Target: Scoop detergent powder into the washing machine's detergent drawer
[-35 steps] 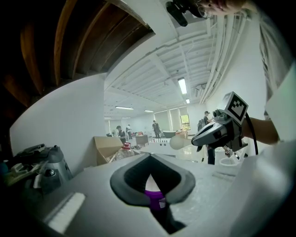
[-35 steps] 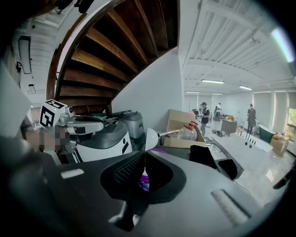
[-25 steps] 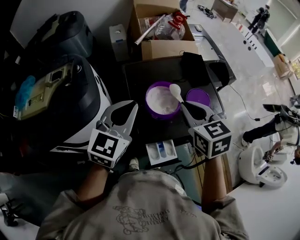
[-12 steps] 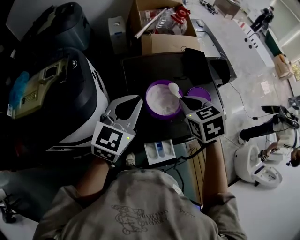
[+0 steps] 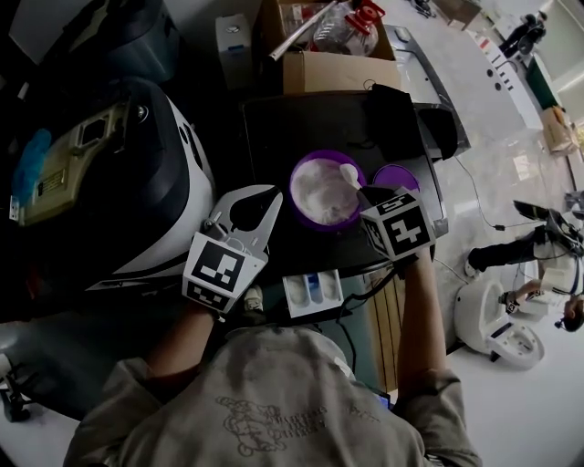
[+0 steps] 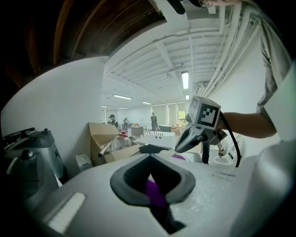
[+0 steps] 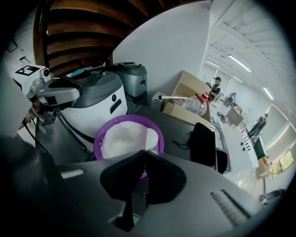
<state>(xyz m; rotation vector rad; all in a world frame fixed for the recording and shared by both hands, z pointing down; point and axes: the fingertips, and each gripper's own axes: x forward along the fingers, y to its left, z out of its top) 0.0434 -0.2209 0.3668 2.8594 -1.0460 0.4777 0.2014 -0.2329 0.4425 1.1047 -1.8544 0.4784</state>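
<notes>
Purple plastic makes the bowl [image 5: 294, 190], which is filled with white detergent powder [image 5: 321, 193] and stands on the dark counter [image 5: 274, 137]. My right gripper [image 5: 363, 193] reaches in over the bowl's right rim, its jaws pressed together on the handle of a white spoon [image 5: 349, 173]. The spoon's scoop sits at the powder near that rim; I cannot tell whether it touches. My left gripper [image 5: 251, 193] hangs just left of the bowl, clear of it, with its jaws closed tip to tip and nothing between them. Only the bowl's purple shows through the hollow behind the tips.

A purple lid [image 5: 399, 175] lies flat just right of the bowl, partly behind my right gripper. The detergent drawer [image 5: 313, 293] stands pulled out on the near side of the bowl, below the counter's edge, showing white and blue compartments. Beyond the bowl a black cloth item [image 5: 392, 114] lies on the counter. Farther off, an open cardboard box [image 5: 328, 71] holds a clear bottle with a red cap [image 5: 351, 23]. Left of the bowl, past my left gripper, sits a large white and black appliance [image 5: 155, 182].
</notes>
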